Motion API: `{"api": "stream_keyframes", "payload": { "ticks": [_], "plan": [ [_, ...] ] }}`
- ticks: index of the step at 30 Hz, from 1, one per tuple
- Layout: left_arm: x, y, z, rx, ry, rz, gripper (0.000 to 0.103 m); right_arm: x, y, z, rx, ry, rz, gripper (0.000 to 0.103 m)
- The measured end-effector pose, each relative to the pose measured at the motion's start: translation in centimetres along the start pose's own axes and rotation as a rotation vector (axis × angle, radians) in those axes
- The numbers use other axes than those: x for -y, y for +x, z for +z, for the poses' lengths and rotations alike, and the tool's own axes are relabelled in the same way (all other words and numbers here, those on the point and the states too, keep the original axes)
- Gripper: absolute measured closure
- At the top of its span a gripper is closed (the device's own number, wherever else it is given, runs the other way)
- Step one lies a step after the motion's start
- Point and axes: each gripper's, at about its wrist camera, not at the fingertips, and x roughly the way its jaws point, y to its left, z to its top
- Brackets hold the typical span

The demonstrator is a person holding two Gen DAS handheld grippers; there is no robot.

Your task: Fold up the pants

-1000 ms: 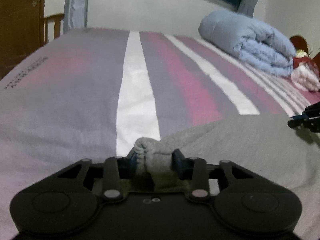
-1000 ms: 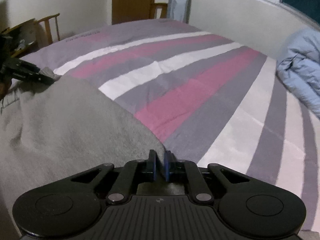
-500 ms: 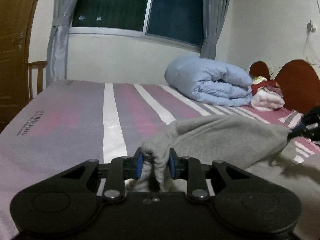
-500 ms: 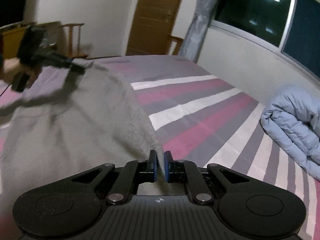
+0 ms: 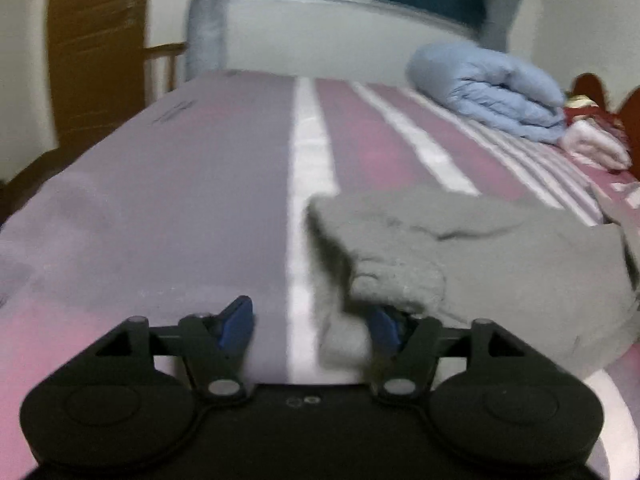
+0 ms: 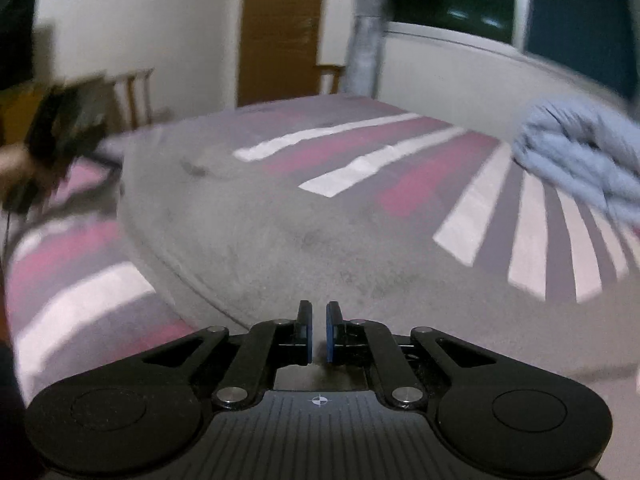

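Note:
The grey pants (image 5: pixel 480 256) lie in a soft heap on the striped bed. In the left wrist view my left gripper (image 5: pixel 310 322) is open, its blue pads wide apart. A bunched grey corner rests against the right pad (image 5: pixel 380 322); the left pad touches nothing. In the right wrist view the pants (image 6: pixel 280 216) spread flat across the bed ahead. My right gripper (image 6: pixel 318 332) has its pads almost together with a narrow gap; grey cloth lies under them, and I cannot tell whether any is pinched. The left gripper (image 6: pixel 64 124) shows blurred at the far left.
The bed (image 5: pixel 192 184) has purple, pink and white stripes. A rolled blue duvet (image 5: pixel 492 88) lies at the far right, red and pink cloth (image 5: pixel 592 140) beside it. A wooden door (image 5: pixel 96 44), a chair (image 6: pixel 134 94), curtains and a dark window stand behind.
My left gripper has opened and let go of the grey corner, which dropped onto the bed. The lifted pants have come down and lie spread. Both views have tipped downward.

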Motion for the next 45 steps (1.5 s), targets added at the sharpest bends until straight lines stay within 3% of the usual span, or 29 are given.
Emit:
{"api": "stream_keyframes", "payload": {
  "ticks": [5,11,13,15,17,27,30,32,38,45],
  "plan": [
    [0.3,-4.0,-0.5,0.079,-0.217,-0.047,0.044,2.4,-2.5,-0.6,0.096,0.287,-0.063,0.098],
    [1.6,-2.3,-0.1,0.033,-0.371,-0.114,0.052,4.8,-2.3,-1.0,0.114,0.489,-0.11,0.097],
    [0.7,-2.1,-0.7,0.035,-0.4,-0.129,0.054,5.7,-1.9,-1.4,0.113,0.563,-0.116,0.094],
    [1.0,-0.7,-0.4,0.014,-0.408,-0.138,0.055,6.7,-1.9,-1.8,0.111,0.597,-0.104,0.079],
    [1.4,0.3,-0.4,-0.004,-0.408,-0.138,0.056,7.0,-1.9,-2.1,0.114,0.605,-0.105,0.07],
    [0.4,1.2,-0.7,-0.016,-0.457,-0.158,0.057,8.5,1.2,-4.3,0.059,0.833,-0.048,0.069],
    [0.4,1.9,-0.4,-0.037,-0.472,-0.151,0.059,8.8,1.9,-4.4,0.053,0.871,-0.042,0.069],
    [0.3,2.4,-0.3,-0.053,-0.478,-0.127,0.07,9.1,2.0,-4.3,0.059,0.885,-0.044,0.071],
    [0.2,1.9,-0.1,-0.018,-0.506,-0.14,0.076,9.1,0.6,-3.4,0.089,0.847,-0.033,0.092],
    [0.6,-1.0,-0.7,0.012,-0.478,-0.173,0.078,8.1,-3.5,-2.8,0.141,0.771,-0.024,0.092]
  ]
}}
